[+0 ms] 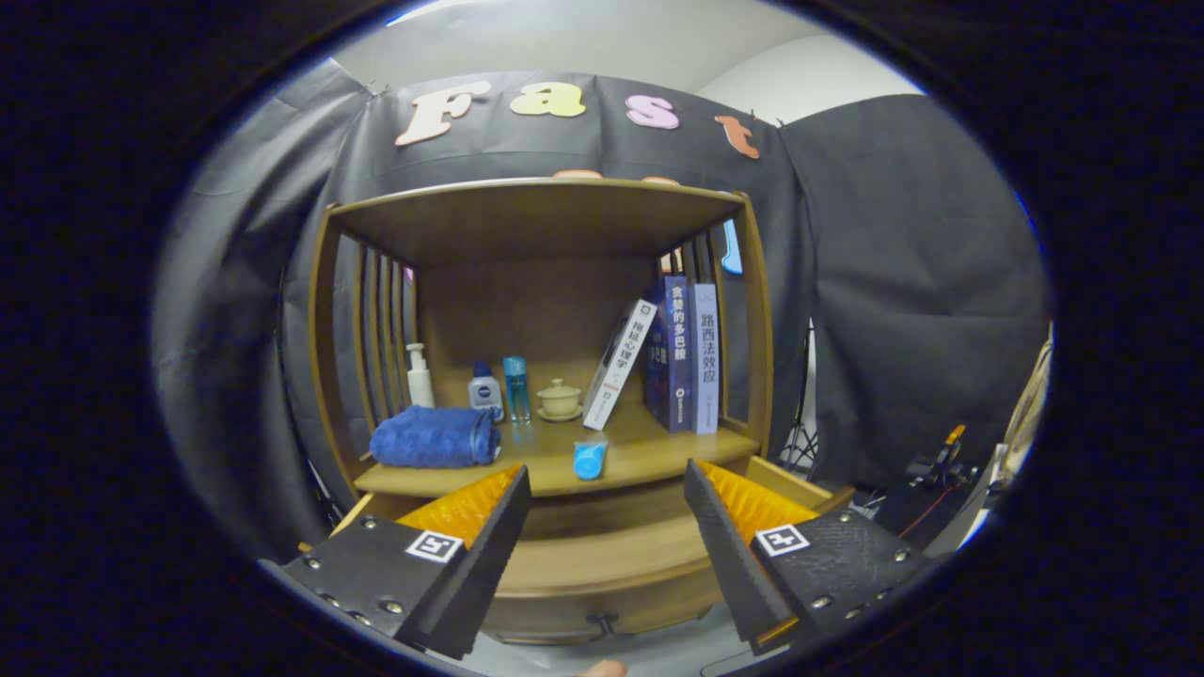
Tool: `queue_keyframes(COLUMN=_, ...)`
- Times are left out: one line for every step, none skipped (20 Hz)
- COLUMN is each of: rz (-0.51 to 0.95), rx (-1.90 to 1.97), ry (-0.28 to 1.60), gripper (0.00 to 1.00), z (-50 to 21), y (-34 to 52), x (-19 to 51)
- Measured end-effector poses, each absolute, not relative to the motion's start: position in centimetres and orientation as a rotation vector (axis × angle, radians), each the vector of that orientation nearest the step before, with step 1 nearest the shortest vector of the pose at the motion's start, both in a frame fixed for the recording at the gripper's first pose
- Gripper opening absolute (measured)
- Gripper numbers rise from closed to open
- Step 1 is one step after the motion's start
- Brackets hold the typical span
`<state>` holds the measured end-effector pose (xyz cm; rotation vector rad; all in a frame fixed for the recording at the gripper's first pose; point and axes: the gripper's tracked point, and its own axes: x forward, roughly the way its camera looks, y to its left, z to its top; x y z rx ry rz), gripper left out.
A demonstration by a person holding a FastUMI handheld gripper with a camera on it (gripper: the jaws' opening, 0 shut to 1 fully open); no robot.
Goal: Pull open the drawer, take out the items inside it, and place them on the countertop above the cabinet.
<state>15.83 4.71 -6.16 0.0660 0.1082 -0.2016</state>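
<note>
We see one drawer (611, 564) pulled out of the wooden cabinet (546, 221), its bare floor lying between and below our fingers, with one dark knob (602, 621) on its front panel. Just above it, on the countertop (649, 451), one small blue cup (590, 460) lies near the front edge, just ahead of the gap between the fingers. Further back on that same surface we count one rolled blue towel (435, 437) on the left, one white pump bottle (419, 376) behind it, one small white bottle with a blue cap (484, 389), one slim clear blue bottle (515, 388), one pale lidded teacup on a saucer (560, 400), and three books (673, 353), two standing upright by the right slats and one leaning against them. Our gripper (607, 498) is held level in front of the cabinet, pointing straight at the shelf, raised over the drawer; its two fingers are spread wide apart and hold nothing. A fingertip of the person (602, 669) shows at the very bottom, below the drawer front.
</note>
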Motion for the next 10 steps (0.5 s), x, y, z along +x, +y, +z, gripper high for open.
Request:
queue_keyframes(rz=-0.197, rx=0.083, ry=0.113, gripper=0.97, z=-7.3, y=5.0, x=15.0)
queue_keyframes(rz=-0.188, rx=0.102, ry=0.130, gripper=0.97, z=-8.5, y=5.3, x=14.2)
queue_keyframes(rz=-0.179, rx=0.114, ry=0.158, gripper=0.97, z=-10.1, y=5.7, x=13.2)
queue_keyframes(rz=-0.176, rx=0.116, ry=0.193, gripper=0.97, z=-11.7, y=5.8, x=12.3)
queue_keyframes(rz=-0.175, rx=0.117, ry=0.231, gripper=0.97, z=-13.3, y=5.8, x=11.5)
queue_keyframes(rz=-0.168, rx=0.124, ry=0.255, gripper=0.98, z=-14.4, y=6.0, x=11.0)
queue_keyframes(rz=-0.153, rx=0.137, ry=0.261, gripper=0.98, z=-15.0, y=6.5, x=10.8)
queue_keyframes(rz=-0.135, rx=0.153, ry=0.258, gripper=0.98, z=-15.3, y=6.9, x=10.7)
queue_keyframes(rz=-0.117, rx=0.168, ry=0.250, gripper=0.98, z=-15.7, y=7.1, x=10.7)
queue_keyframes(rz=-0.098, rx=0.180, ry=0.237, gripper=0.98, z=-15.8, y=7.3, x=10.9)
